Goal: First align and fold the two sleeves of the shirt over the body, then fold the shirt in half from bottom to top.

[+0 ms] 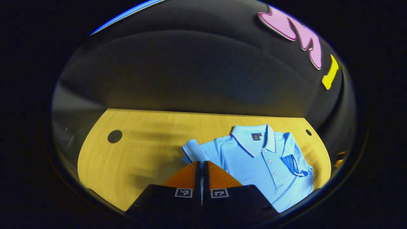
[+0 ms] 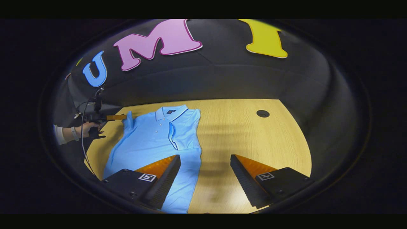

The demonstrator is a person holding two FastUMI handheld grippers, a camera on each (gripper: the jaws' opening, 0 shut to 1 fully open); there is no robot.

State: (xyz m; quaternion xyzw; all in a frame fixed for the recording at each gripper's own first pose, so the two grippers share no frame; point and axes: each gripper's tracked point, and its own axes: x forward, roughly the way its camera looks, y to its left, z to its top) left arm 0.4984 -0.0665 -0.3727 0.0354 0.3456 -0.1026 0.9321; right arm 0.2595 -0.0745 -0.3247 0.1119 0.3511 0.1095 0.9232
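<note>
Counter: pale wood surface, with a round dark hole toward its far right corner in the right gripper view and another hole at the left in the left gripper view.

Shirt: light blue polo, lying flat on the counter, face up, collar at the far end, hem at the near edge. It occupies the left part of the counter in the right gripper view. One sleeve is already folded inward over the chest, its cuff lying near the button placket. The other sleeve still extends outward from the body.

Left tool: fingers drawn together with only a thin slit between them, tips at the outstretched sleeve. Whether cloth is pinched between them cannot be told. In the right gripper view this tool appears at the far left, held by a person's hand, its tip touching the sleeve edge.

Right tool: fingers spread wide, holding nothing. It hangs above the near part of the counter, one finger over the lower shirt, the other over bare wood.
</note>
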